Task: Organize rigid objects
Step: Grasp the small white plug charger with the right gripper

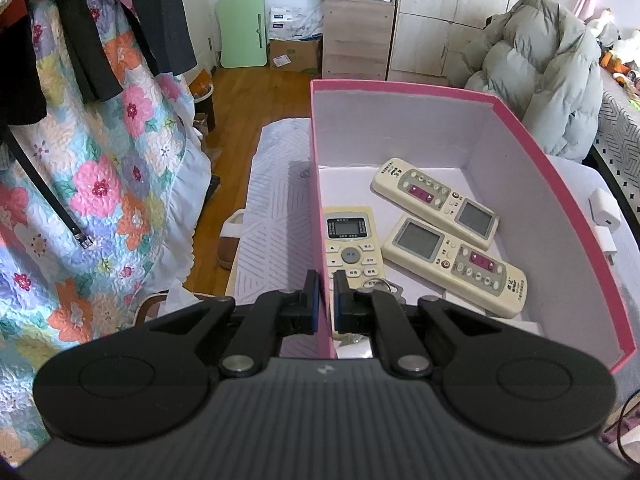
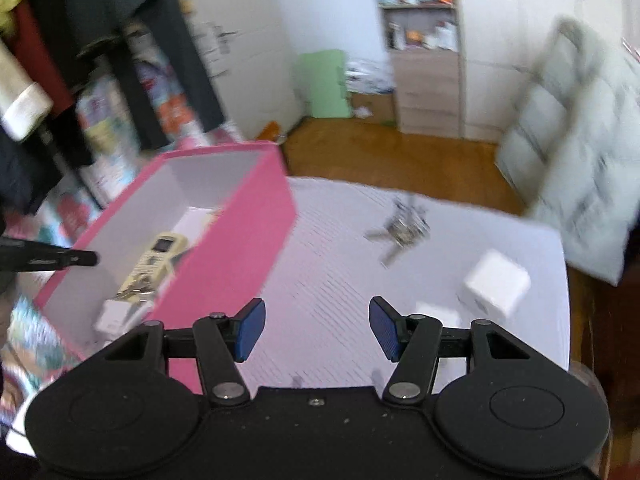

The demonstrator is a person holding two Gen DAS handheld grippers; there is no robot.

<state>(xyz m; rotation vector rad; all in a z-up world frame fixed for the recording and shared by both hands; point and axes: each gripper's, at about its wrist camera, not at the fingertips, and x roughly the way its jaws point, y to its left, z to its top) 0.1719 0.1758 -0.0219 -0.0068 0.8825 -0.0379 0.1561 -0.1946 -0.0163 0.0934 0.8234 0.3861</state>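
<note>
My left gripper (image 1: pixel 325 280) is shut on the left wall of a pink box (image 1: pixel 400 89), one finger inside and one outside. Three cream remotes (image 1: pixel 436 202) (image 1: pixel 456 266) (image 1: pixel 352 246) lie in the box, with a bunch of keys (image 1: pixel 380 285) beside the inner finger. In the blurred right wrist view my right gripper (image 2: pixel 316 312) stands open and empty over the lilac tablecloth (image 2: pixel 340 272), to the right of the pink box (image 2: pixel 248 240). Beyond it lie a second bunch of keys (image 2: pixel 400 232), a large white charger cube (image 2: pixel 496 284) and a smaller white charger (image 2: pixel 436 314).
A floral quilt (image 1: pixel 100 184) and dark clothes (image 1: pixel 152 20) hang on the left. A grey puffer jacket (image 1: pixel 544 68) is heaped to the right behind the box. Wooden floor (image 1: pixel 260 96), a green folded board (image 1: pixel 242 32) and a cabinet (image 1: pixel 356 32) lie beyond the table.
</note>
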